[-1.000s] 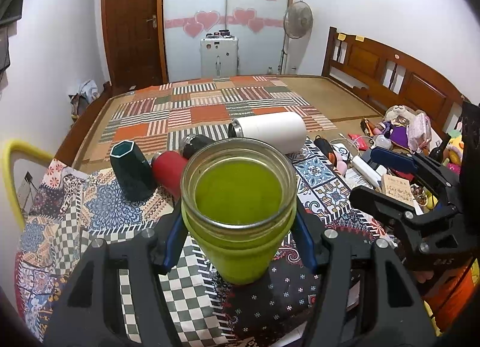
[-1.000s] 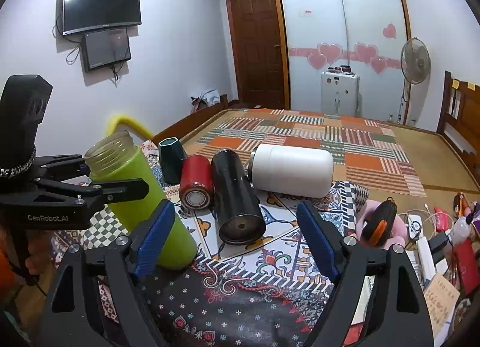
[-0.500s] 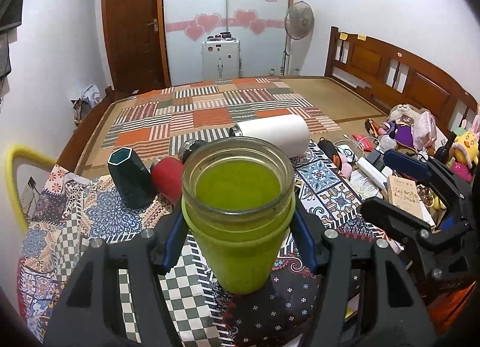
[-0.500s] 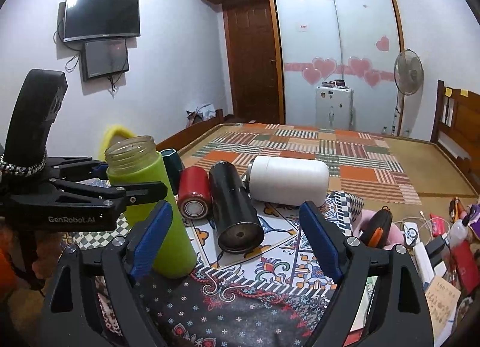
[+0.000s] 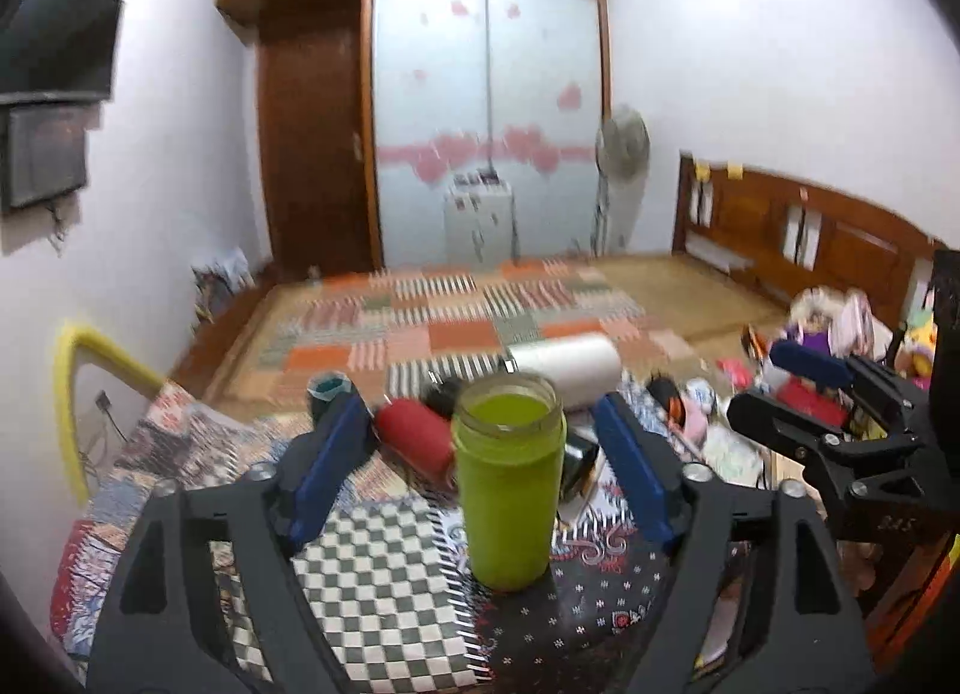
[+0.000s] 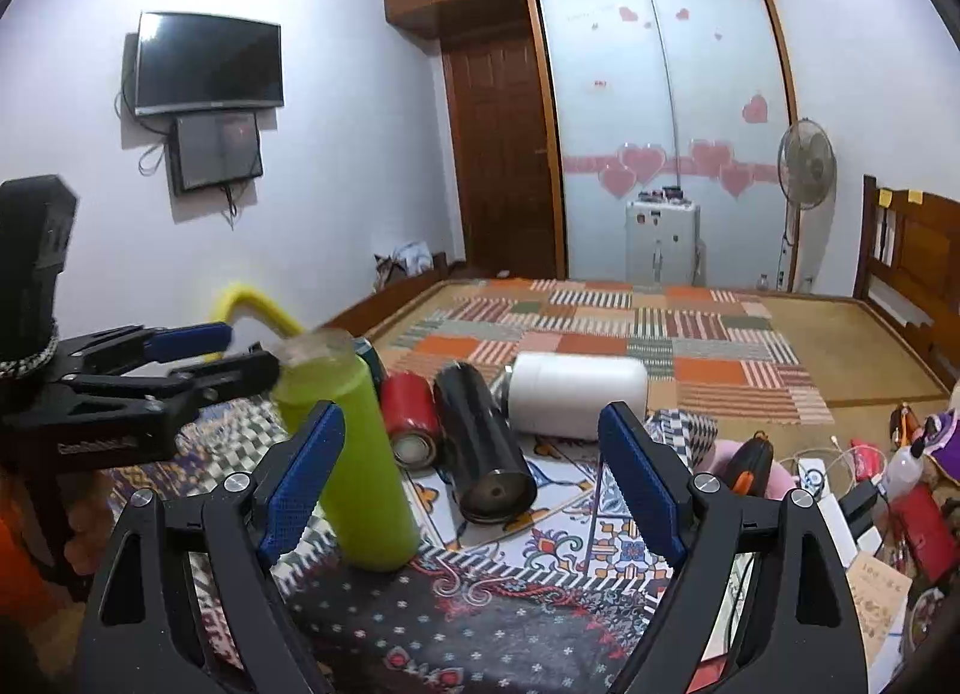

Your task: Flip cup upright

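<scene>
Left wrist view shows the green cup [image 5: 509,478] upright on the desk [image 5: 390,586], left gripper [image 5: 480,472] jaws open around it, not touching; right gripper [image 6: 471,478] jaws open and empty; next, flip another lying cup

Both cameras sit low and close, looking across the worktop [image 5: 384,586] toward the far doors. Both see the green cup [image 5: 509,478] [image 6: 354,454]. The right one looks from its right side.

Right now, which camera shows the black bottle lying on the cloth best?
The right wrist view. There the black bottle lies in full sight between the red bottle and the white bottle, with its open end toward the camera. In the left wrist view, the green cup hides most of it and the picture is blurred.
</scene>
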`<action>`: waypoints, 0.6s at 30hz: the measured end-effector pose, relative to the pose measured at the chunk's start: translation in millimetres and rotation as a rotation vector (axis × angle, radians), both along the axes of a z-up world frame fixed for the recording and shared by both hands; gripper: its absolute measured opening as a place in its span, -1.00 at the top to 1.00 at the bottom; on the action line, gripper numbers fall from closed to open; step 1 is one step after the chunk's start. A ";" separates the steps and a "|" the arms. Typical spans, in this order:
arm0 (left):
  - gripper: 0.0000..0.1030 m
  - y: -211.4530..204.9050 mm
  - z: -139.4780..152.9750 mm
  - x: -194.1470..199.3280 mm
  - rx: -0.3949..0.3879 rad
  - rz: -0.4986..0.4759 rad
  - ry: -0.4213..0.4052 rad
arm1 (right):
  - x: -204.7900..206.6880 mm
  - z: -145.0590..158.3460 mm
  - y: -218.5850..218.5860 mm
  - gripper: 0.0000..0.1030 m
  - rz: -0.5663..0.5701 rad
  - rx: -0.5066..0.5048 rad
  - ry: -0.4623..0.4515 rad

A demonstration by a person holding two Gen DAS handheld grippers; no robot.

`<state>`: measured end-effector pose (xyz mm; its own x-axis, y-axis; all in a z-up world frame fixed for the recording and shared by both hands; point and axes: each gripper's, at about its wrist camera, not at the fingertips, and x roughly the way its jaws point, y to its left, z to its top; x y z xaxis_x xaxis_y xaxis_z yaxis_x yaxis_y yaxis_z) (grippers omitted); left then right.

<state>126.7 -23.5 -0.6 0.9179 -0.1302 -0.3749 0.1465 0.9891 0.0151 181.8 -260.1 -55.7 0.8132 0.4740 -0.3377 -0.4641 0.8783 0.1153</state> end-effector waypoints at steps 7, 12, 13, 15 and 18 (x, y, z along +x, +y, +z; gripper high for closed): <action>-0.94 10.3 29.4 -73.9 -0.017 0.044 -0.197 | -43.1 28.8 2.2 -0.72 -0.019 0.042 -0.091; -1.00 14.3 36.8 -107.6 -0.023 0.078 -0.259 | -74.4 42.8 3.1 -0.78 -0.038 0.079 -0.146; -1.00 15.8 37.3 -113.6 -0.030 0.083 -0.266 | -79.9 44.9 2.9 -0.81 -0.042 0.088 -0.157; -1.00 18.0 37.8 -122.1 -0.050 0.100 -0.276 | -92.3 48.7 2.4 -0.91 -0.052 0.103 -0.183; -1.00 20.8 37.0 -130.1 -0.058 0.113 -0.284 | -103.0 49.8 4.3 -0.96 -0.067 0.118 -0.209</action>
<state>-3.4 -2.8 36.4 0.9947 -0.0354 -0.0962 0.0339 0.9993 -0.0168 78.9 -255.8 -5.8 0.8905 0.4428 -0.1044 -0.4297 0.8940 0.1267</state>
